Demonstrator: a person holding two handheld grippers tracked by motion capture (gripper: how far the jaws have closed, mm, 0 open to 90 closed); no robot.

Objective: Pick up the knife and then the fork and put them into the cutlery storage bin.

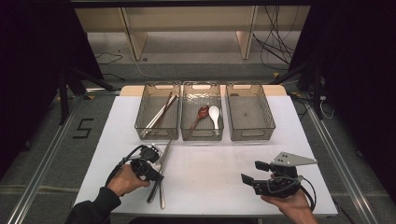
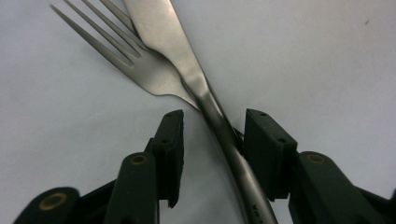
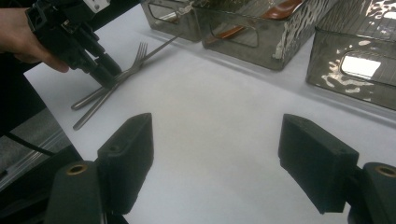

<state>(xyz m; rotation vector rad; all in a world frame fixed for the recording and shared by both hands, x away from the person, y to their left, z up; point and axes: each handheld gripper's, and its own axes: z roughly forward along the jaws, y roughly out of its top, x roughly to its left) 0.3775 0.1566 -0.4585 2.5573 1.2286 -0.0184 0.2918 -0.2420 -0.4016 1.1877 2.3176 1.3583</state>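
A steel knife point(image 2: 187, 60) lies across a steel fork point(image 2: 135, 65) on the white table. In the high view the knife point(image 1: 166, 151) and the fork point(image 1: 162, 198) form a narrow cross at the front left. My left gripper point(image 2: 212, 140) reaches down over the crossing, with the knife's handle between its jaws. One pad point(image 2: 261, 144) is against the handle and the other pad point(image 2: 170, 144) stands apart from it. The right gripper view shows the left gripper point(image 3: 109, 77) on the cutlery. My right gripper point(image 3: 215, 154) hovers open over bare table at the front right point(image 1: 250, 172).
Three clear bins stand in a row at the back. The left bin point(image 1: 140, 116) holds chopsticks point(image 1: 161, 112). The middle bin point(image 1: 201, 135) holds a brown spoon point(image 1: 201, 113) and a white spoon point(image 1: 214, 114). The right bin point(image 1: 251, 135) has nothing in it.
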